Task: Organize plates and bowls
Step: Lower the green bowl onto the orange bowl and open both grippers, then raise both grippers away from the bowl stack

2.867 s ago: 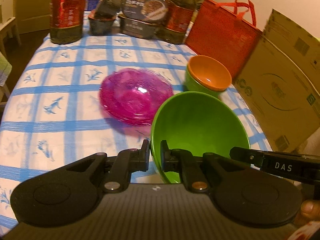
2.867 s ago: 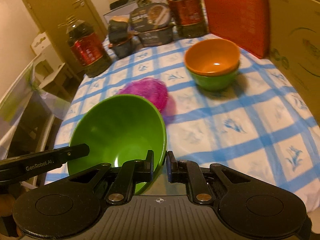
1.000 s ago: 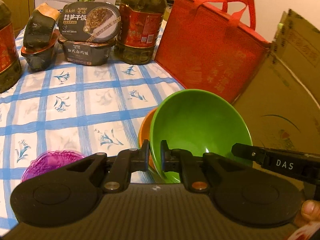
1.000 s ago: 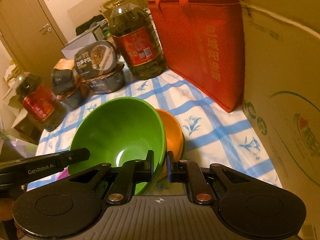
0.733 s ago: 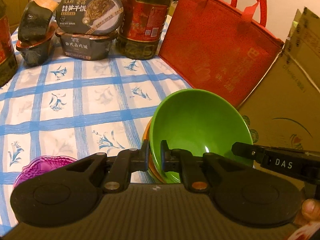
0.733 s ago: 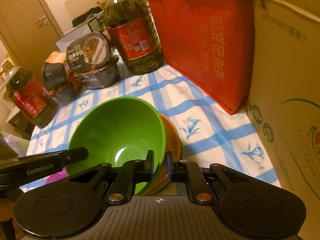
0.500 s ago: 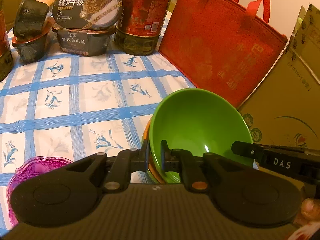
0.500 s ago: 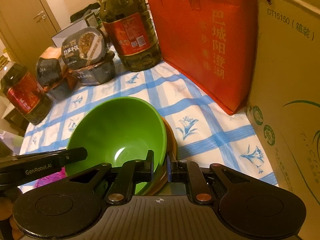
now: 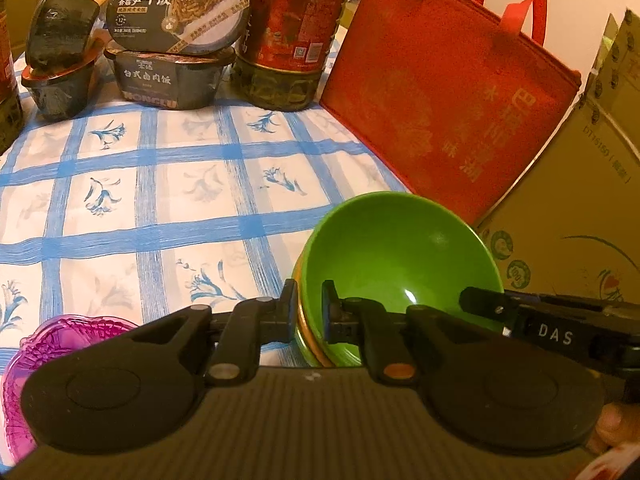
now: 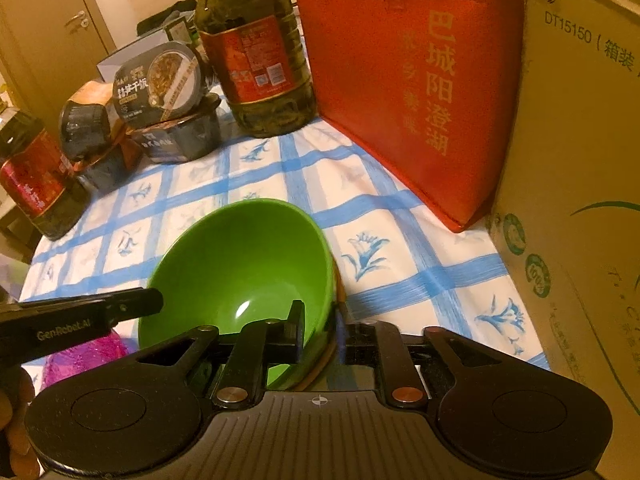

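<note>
**Green bowl set into the orange one**

Left wrist: the left gripper (image 9: 306, 310), tilted down, pinches the green bowl (image 9: 400, 256) rim; the bowl now sits nested on the orange bowl (image 9: 301, 322), lower than a second ago. The other tool reads "DAS".

Right wrist: the right gripper (image 10: 320, 330) is opening, its pads off the rim between them. The box (image 10: 580, 120) reads "DT15150".

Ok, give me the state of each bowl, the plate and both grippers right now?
Green bowl: nested in the orange bowl, upright.
Orange bowl: under it, only rim showing.
Purple plate: flat on the tablecloth, apart.
Left gripper: shut on the green bowl's rim.
Right gripper: opening, rim between fingers.
</note>
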Motion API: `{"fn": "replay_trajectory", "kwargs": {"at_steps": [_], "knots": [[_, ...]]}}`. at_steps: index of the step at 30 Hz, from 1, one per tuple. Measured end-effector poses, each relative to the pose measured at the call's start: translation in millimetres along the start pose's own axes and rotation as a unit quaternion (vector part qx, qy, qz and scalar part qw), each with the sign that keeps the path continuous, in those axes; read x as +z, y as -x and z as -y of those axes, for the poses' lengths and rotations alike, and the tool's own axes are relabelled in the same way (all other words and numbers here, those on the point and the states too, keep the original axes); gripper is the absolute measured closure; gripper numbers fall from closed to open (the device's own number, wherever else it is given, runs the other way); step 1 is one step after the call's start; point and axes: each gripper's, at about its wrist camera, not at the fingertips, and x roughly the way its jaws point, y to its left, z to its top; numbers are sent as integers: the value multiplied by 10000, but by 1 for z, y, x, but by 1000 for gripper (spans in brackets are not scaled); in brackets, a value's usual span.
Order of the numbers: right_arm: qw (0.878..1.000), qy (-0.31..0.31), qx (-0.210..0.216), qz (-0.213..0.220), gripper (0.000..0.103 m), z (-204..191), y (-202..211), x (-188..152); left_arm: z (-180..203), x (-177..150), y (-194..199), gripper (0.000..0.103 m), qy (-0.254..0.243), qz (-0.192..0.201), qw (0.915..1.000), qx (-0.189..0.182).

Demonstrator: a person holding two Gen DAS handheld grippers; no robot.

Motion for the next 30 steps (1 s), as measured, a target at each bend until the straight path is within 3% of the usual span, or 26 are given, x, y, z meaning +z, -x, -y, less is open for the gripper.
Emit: {"fn": "replay_trajectory", "kwargs": {"at_steps": [2, 3, 12, 19, 30], "knots": [[9999, -80, 74, 111, 56, 3, 4, -1, -1, -1, 4, 94, 18, 57, 10000, 17], [9997, -110, 67, 187, 53, 4, 8, -2, -1, -1, 7, 93, 34, 81, 10000, 13], [9969, -540, 294, 497, 51, 11, 53, -22, 0, -27, 52, 82, 226, 271, 9993, -141], [9970, -580, 372, 354, 46, 0, 86, -70, 9, -71, 90, 77, 347, 260, 9989, -201], [9954, -826, 428, 219, 39, -13, 136, -149, 15, -144, 144, 58, 455, 272, 9986, -23]]}}
